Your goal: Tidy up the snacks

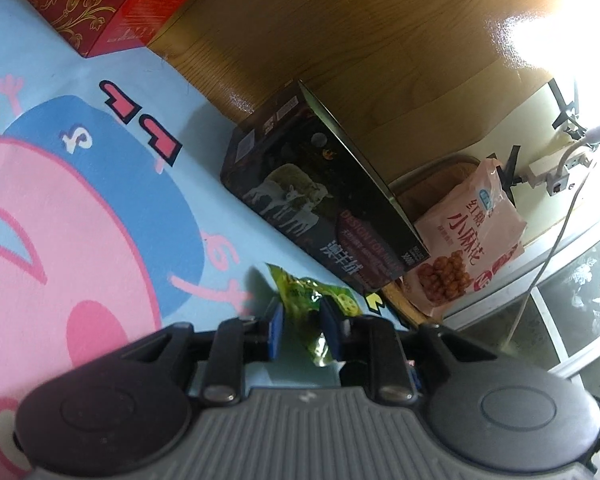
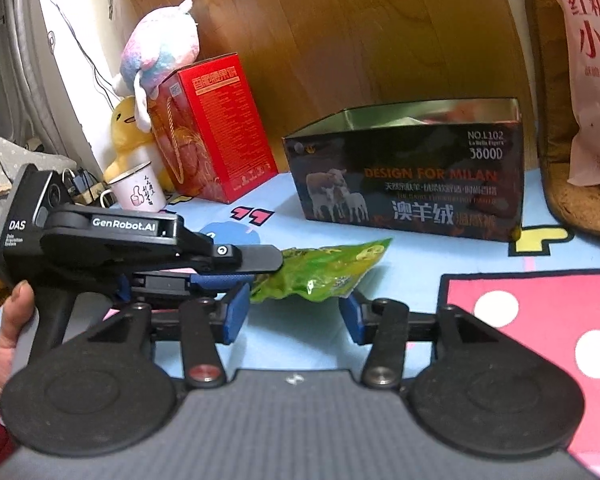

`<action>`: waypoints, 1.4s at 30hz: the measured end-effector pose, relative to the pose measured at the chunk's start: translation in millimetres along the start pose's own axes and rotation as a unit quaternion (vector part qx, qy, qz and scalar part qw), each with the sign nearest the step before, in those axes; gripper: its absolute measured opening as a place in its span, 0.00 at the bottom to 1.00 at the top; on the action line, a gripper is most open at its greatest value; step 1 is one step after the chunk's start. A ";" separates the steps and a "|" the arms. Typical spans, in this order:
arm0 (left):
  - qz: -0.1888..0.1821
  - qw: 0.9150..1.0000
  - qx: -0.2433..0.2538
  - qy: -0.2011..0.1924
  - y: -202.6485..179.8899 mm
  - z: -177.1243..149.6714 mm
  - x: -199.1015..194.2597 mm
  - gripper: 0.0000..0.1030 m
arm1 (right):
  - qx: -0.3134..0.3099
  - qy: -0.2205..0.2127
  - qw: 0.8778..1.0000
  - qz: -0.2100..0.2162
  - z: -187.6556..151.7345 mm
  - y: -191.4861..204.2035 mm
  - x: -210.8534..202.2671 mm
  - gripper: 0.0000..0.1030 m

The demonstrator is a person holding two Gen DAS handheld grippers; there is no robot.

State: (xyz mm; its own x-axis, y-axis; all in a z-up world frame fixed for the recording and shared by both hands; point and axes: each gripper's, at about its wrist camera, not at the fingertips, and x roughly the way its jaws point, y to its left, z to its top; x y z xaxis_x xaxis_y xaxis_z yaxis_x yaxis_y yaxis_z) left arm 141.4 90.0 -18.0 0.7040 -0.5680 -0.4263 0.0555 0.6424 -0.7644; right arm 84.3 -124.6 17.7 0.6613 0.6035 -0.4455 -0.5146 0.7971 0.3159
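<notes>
- Left wrist view: the green snack packet is pinched by the left gripper, above the cartoon sheet.
- The right gripper is held open, empty, just under the packet.
- The dark open box is seen behind.

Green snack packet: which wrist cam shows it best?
Right wrist: green snack packet shows nearly whole, pinched at one end by the left claw. Left wrist shows only a crumpled part between the blue pads.
</notes>
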 end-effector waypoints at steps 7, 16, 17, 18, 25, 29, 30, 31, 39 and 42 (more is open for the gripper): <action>0.003 1.000 -0.004 0.002 1.1 0.4 1.2 0.19 | 0.011 0.003 1.000 0.000 -0.2 -0.6 0.1 0.67; 0.002 1.000 -0.002 0.004 1.1 -0.2 2.4 0.19 | 0.082 0.003 0.996 0.021 2.4 -20.3 -1.7 0.75; 0.001 1.000 -0.002 0.004 1.3 -0.2 2.3 0.19 | 0.093 0.002 0.995 0.023 2.5 -23.4 -2.0 0.74; 0.002 1.000 -0.002 0.003 1.2 -0.2 2.1 0.19 | 0.099 0.001 0.995 0.023 2.5 -25.2 -2.2 0.69; -0.002 1.000 0.001 0.001 0.8 -0.8 3.6 0.19 | 0.093 0.008 0.996 0.003 1.2 -23.7 0.5 0.22; -0.001 1.000 0.001 0.000 0.9 -0.8 4.0 0.19 | 0.078 0.010 0.997 -0.001 1.3 -20.4 1.7 0.22; -0.001 1.000 0.001 -0.001 1.0 -0.6 4.0 0.19 | 0.076 0.011 0.997 -0.001 1.4 -20.3 1.9 0.22; -0.002 1.000 0.001 -0.002 1.0 -0.7 3.8 0.19 | 0.075 0.011 0.997 0.000 1.4 -20.4 2.1 0.22; -0.005 1.000 0.008 -0.010 -1.3 -1.5 -0.3 0.17 | 0.039 0.011 0.998 -0.042 0.6 -10.2 6.0 0.04; 0.002 1.000 0.008 -0.009 -1.5 -1.7 0.0 0.18 | 0.067 0.012 0.996 -0.062 1.1 -19.0 6.8 0.04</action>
State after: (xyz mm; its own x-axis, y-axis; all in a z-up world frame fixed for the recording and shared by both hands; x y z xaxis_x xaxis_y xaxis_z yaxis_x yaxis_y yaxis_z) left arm 140.1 88.2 -17.7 0.7168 -0.5568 -0.4197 0.0649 0.6526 -0.7549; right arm 99.2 -135.6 9.6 0.7009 0.5003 -0.5083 -0.3514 0.8624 0.3644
